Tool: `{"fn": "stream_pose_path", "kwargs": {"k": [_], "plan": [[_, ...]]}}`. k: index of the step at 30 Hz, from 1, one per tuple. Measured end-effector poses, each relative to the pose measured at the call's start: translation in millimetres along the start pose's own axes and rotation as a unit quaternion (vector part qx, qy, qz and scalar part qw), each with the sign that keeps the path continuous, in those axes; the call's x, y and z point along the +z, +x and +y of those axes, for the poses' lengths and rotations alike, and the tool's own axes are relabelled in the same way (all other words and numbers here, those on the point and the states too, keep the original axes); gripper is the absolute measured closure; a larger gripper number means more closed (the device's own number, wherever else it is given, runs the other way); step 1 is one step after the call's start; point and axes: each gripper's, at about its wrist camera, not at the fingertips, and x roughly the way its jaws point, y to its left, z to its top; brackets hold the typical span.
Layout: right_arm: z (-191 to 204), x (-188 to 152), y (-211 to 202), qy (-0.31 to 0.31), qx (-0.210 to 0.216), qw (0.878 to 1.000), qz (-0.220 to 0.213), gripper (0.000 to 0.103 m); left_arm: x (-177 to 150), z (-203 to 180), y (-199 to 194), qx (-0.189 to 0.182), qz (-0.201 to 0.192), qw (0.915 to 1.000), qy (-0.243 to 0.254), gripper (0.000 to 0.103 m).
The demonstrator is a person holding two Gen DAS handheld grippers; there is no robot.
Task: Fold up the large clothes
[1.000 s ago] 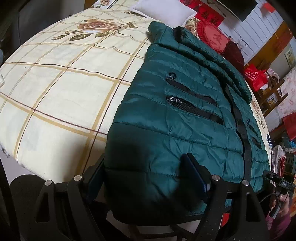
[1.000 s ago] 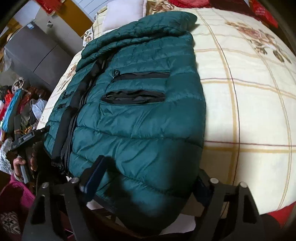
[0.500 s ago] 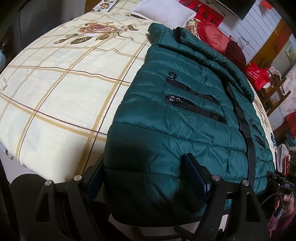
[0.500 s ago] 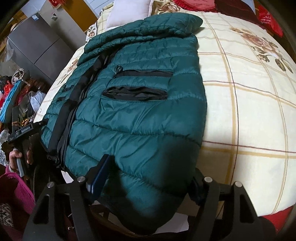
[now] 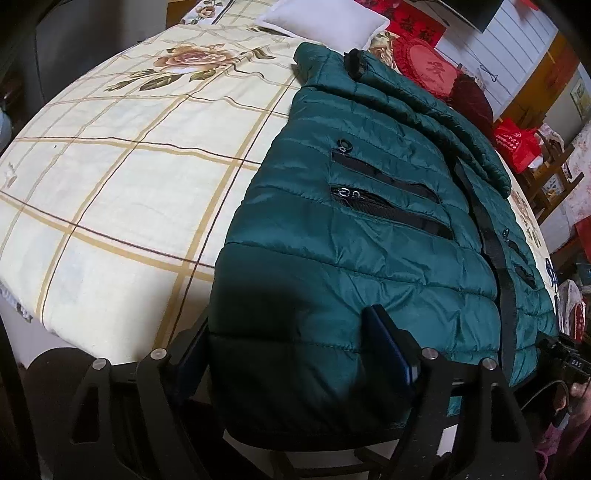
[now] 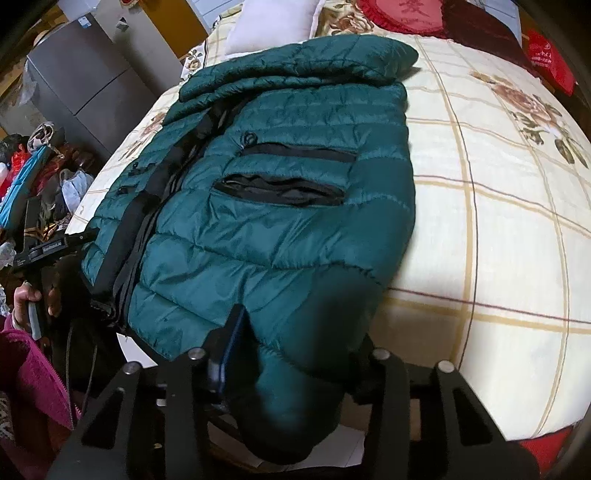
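Note:
A dark green quilted puffer jacket (image 5: 369, 206) lies front-up on a bed with a cream floral plaid cover (image 5: 122, 177); its black zip pockets and centre zipper show. It also fills the right wrist view (image 6: 280, 192). My left gripper (image 5: 291, 347) holds the jacket's bottom hem at one corner, the fabric bunched between its blue-padded fingers (image 5: 391, 350). My right gripper (image 6: 295, 350) grips the hem at the other corner, with the cloth gathered tighter between its fingers (image 6: 229, 343). The hem hangs over the bed's near edge.
A white pillow (image 5: 325, 18) and red cushions (image 5: 428, 66) lie at the bed's head. A grey cabinet (image 6: 85, 88) and a clutter of bags (image 6: 33, 173) stand to the left. The other gripper and the hand holding it show in the right wrist view (image 6: 44, 254).
Both grippers have moved slightly forward and up over the bed with the hem. The right gripper has closed further, bunching the cloth.

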Motion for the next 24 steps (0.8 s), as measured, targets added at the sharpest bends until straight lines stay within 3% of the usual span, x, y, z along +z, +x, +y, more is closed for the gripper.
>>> {"fn": "stream_pose_path", "kwargs": {"k": [3, 11, 16, 24], "plan": [[1.4, 1.2, -1.2, -0.005, -0.001, 1.0, -0.001, 0.061, -0.8, 0.6, -0.9, 0.0, -0.002, 1.0, 0.001, 0.052], [9.6, 11.6, -12.8, -0.023, 0.001, 1.0, -0.008, 0.071, 0.2, -9.3, -13.8, 0.008, -0.026, 0.9988, 0.042, 0.103], [15.9, 28.9, -34.8, -0.039, 0.009, 0.999, -0.035, 0.076, 16.6, -8.1, -30.3, -0.016, -0.04, 0.9983, 0.039, 0.103], [17.5, 69.0, -69.1, -0.048, 0.004, 0.994, -0.093, 0.077, 65.0, -11.1, -67.2, -0.059, -0.097, 0.9934, 0.016, 0.103]]}}
